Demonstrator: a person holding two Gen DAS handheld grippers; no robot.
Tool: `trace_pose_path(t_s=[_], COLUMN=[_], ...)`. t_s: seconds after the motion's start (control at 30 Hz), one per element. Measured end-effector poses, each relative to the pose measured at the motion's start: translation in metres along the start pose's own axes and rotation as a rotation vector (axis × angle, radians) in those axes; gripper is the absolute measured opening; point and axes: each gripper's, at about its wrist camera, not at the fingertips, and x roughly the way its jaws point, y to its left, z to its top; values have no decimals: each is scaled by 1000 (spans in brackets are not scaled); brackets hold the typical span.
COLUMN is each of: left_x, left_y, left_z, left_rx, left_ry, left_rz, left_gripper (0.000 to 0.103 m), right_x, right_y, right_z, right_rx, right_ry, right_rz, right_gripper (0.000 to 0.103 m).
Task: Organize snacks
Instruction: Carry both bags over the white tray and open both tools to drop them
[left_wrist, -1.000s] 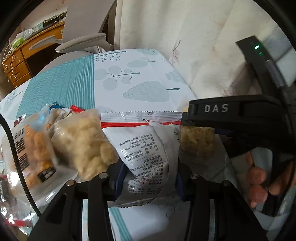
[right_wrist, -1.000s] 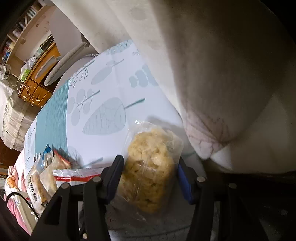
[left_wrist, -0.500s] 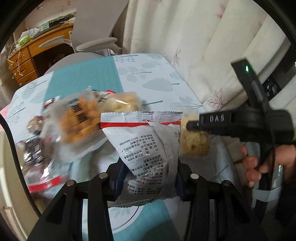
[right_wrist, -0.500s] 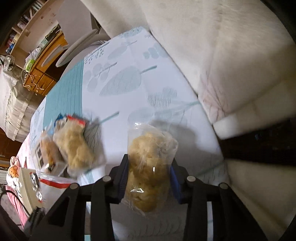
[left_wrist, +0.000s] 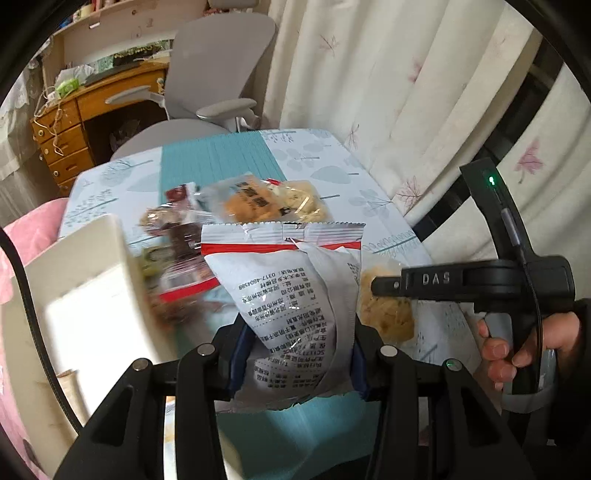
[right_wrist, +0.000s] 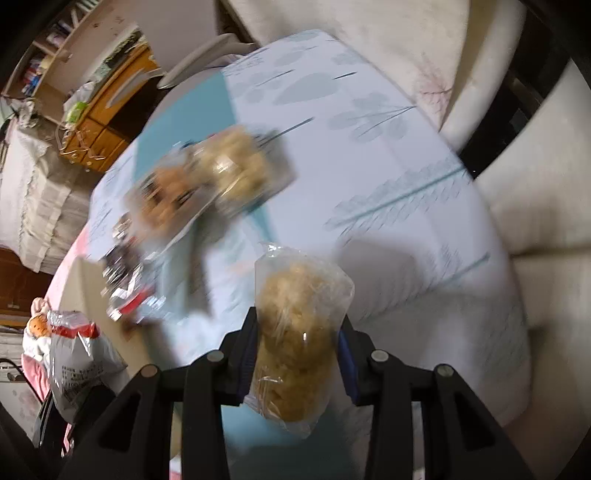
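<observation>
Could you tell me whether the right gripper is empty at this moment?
No, the right gripper is shut on a clear bag of yellowish puffed snacks, held upright between its blue-padded fingers above the table.

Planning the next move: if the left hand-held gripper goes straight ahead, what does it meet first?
Likely the pile of snack packets on the table, beyond the white packet that the left hand-held gripper holds; depth is unclear.

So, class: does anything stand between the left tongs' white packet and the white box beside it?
Nothing visible does. The left tongs grip the white packet; the white box sits just left, open air between.
</observation>
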Motion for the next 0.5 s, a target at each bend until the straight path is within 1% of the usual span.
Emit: trace_pose_path(t_s=[0.07,0.23,0.37,0.5], left_x=[-18,-55,-85,-109], left_y=[8,29,46,70], left_z=[-9,-25,-36,-47], left_rx=[4,44,77,80], left_ry=[-9,-38,-82,-116], left_rz=[-19,-34,-7,34], left_gripper=[43,43,44,44], right_x=[-7,-24,-35,-43], right_y=[17,59,90,123], right_z=[-18,-56,-83,-106], right_rx=[-23,-76,-115,-177], right_ry=[1,-15,-27,-51], right_rz=[15,57,112,169], right_gripper=[38,38,38,38])
